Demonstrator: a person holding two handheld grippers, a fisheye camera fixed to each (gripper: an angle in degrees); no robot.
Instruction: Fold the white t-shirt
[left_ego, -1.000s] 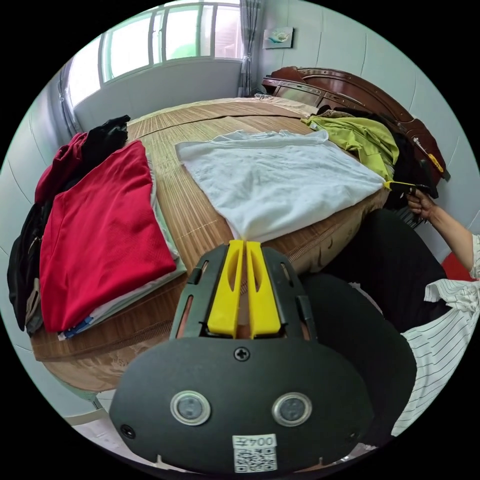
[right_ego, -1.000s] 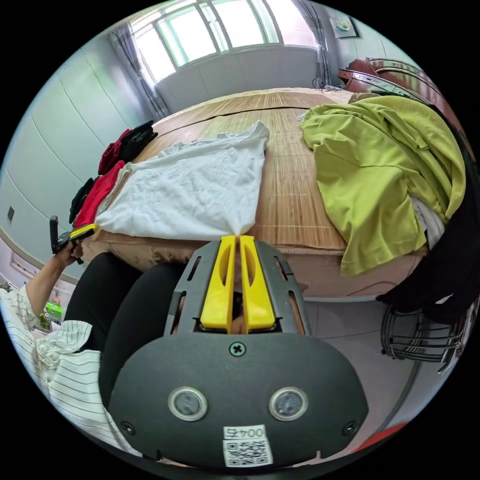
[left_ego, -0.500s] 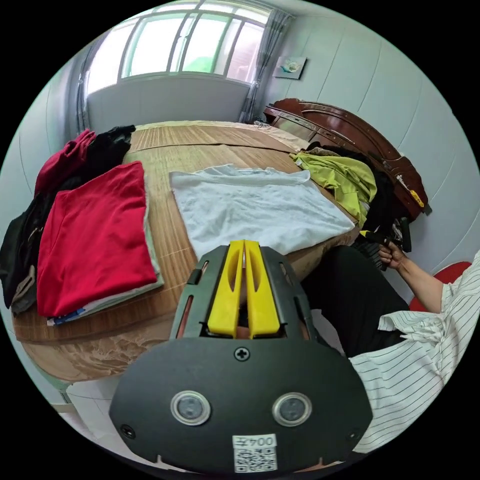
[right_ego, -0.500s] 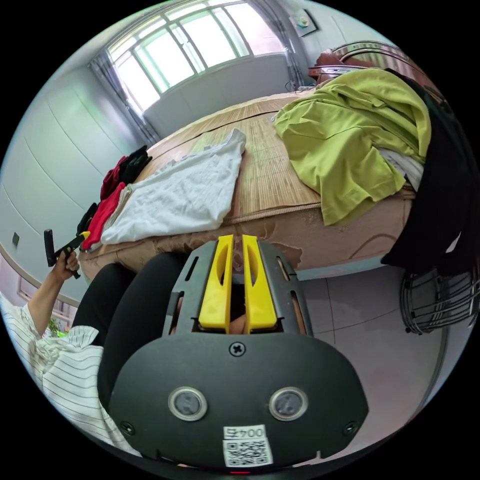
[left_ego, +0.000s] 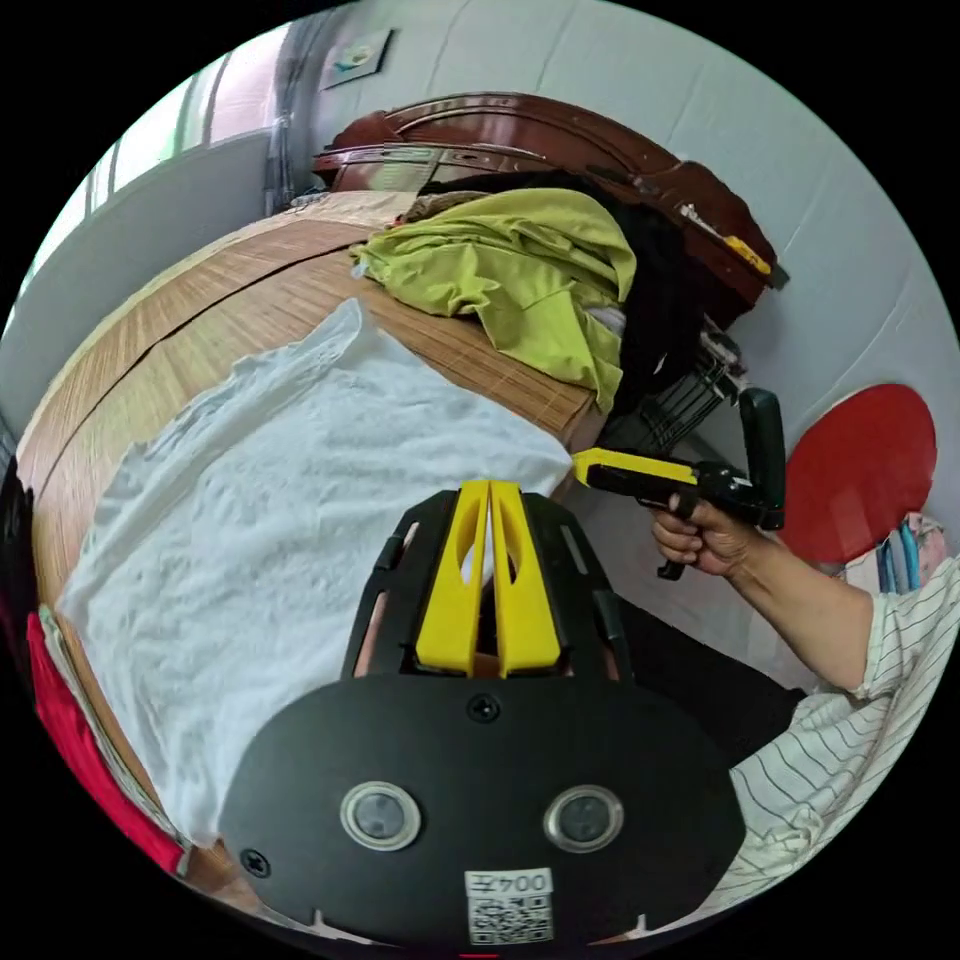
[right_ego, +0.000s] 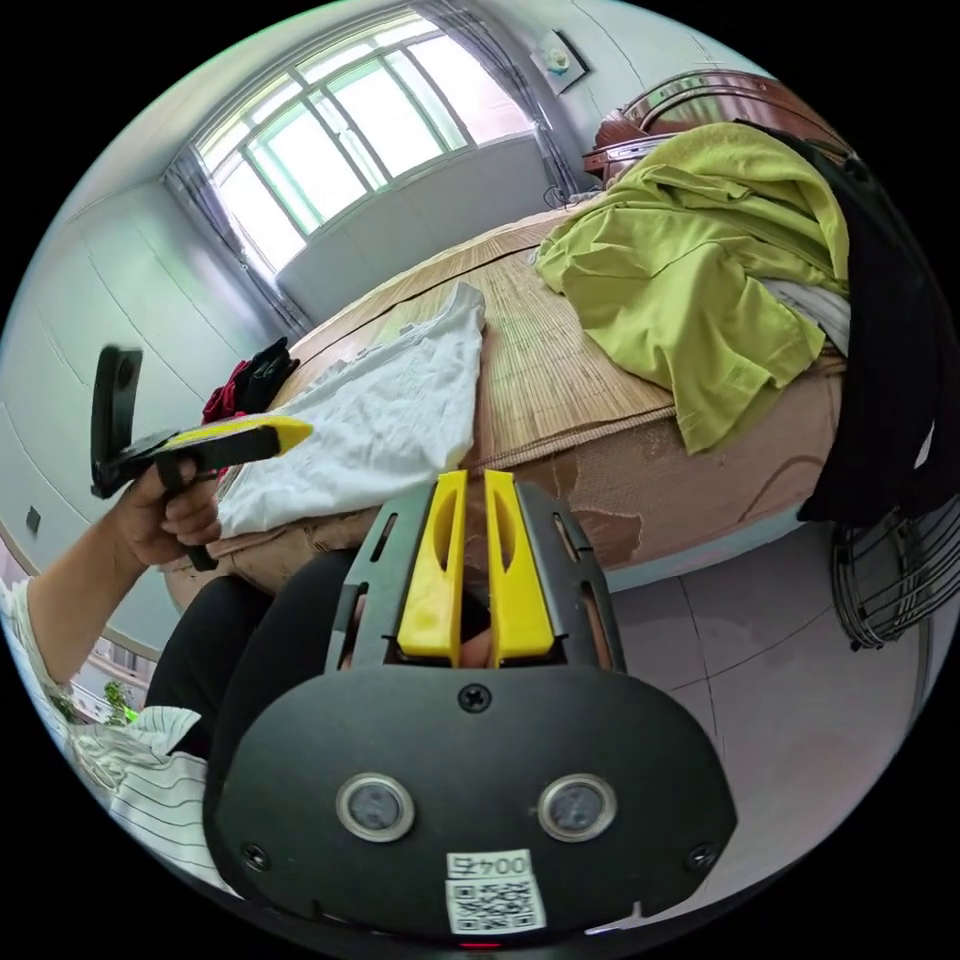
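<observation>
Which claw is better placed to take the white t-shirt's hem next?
Left, probably. The left claw hangs right at the white t-shirt's near edge. The right claw sits off the bed edge over the floor, apart from the shirt. Both look closed and empty.

white t-shirt (left_ego: 300, 500) spread flat — left gripper (left_ego: 488, 500) over it, jaws together

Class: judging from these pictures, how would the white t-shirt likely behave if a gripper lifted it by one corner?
The white t-shirt lies rumpled and flat on the mat, so it probably droops limply. It looks thin, likely light. Its edge overhangs the bed edge, so it may slide.
</observation>
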